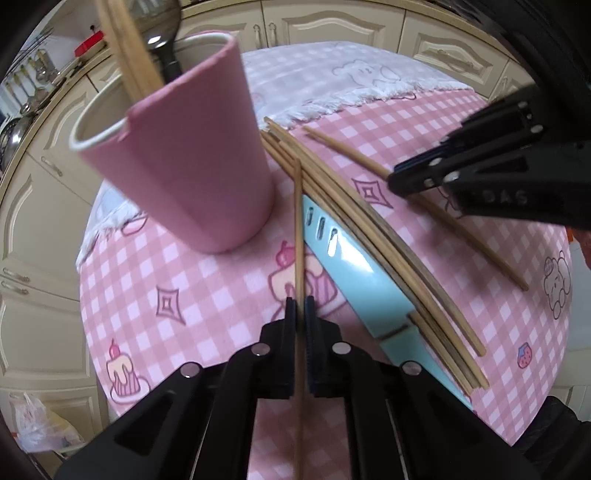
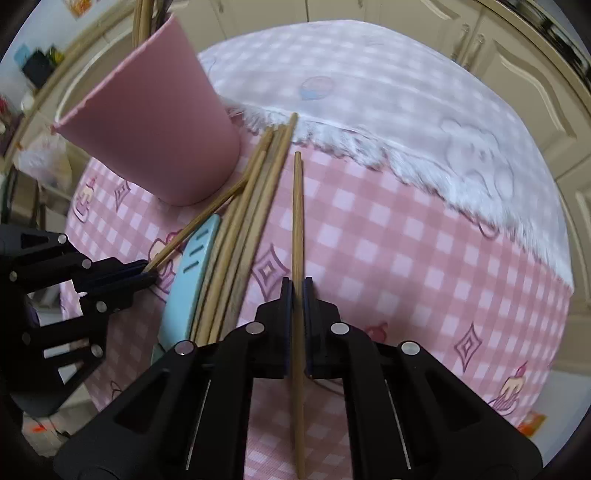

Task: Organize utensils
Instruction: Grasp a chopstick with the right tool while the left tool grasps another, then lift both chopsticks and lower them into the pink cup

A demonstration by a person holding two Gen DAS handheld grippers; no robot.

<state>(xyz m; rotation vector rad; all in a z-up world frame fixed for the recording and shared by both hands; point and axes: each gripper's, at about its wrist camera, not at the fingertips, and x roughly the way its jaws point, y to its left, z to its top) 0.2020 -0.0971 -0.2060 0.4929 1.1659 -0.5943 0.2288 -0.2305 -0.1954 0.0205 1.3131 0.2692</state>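
A pink cup stands on the checked tablecloth and holds chopsticks and a dark utensil handle. It also shows in the right wrist view. My left gripper is shut on one wooden chopstick that points toward the cup's base. My right gripper is shut on another chopstick; it shows in the left wrist view too. Several loose chopsticks lie in a bundle on a light blue knife between the grippers.
The round table has a pink checked cloth with a white fringed cloth over its far part. Cream cabinets surround it. A plastic bag lies on the floor at left.
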